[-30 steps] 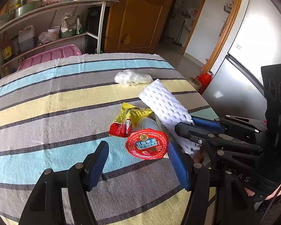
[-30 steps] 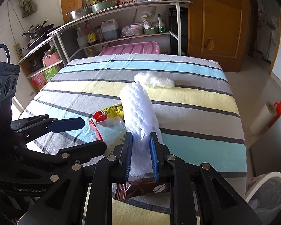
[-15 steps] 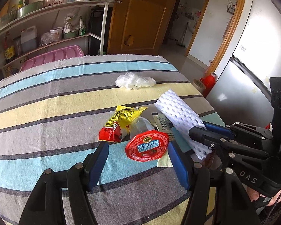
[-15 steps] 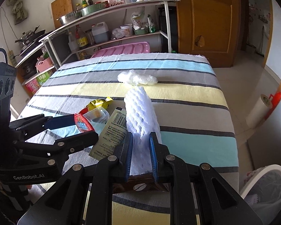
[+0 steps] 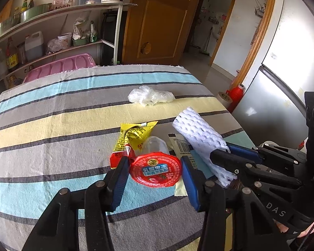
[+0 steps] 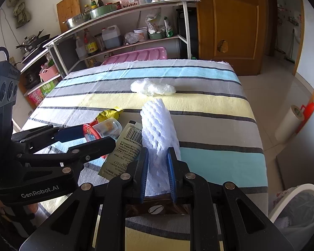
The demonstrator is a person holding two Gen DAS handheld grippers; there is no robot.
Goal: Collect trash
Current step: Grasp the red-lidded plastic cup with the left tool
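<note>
right gripper (image 6: 158, 173): clamped on the white foam net (image 6: 157, 129), which is held between the blue pads and stands up out of the jaws, clear of the striped cloth (image 6: 209, 104) on the counter. this piece is judged as collected but not yet binned.

left gripper (image 5: 155, 177): jaws are set on either side of the red-lidded cup (image 5: 156, 170). the lid sits between the pads and seems to be touched on both sides, but it cannot be told whether a firm hold is made or whether the cup is lifted off the cloth.

trash on the cloth:
- yellow and red snack wrapper (image 5: 129, 140), touching the cup on its far side.
- pale sachet with a barcode (image 6: 123, 148), lying flat between the cup and the foam net, partly under the left gripper as seen from the right wrist view.
- crumpled clear plastic bag (image 5: 150, 96), well apart from the rest, further up the counter.

a white bin (image 6: 299, 211) is seen on the floor off the right corner of the counter; only a little of its contents is visible.

progress is judged as early: one item is secured, one is being taken, three are left untouched, and nothing held is dropped in the bin yet.
</note>
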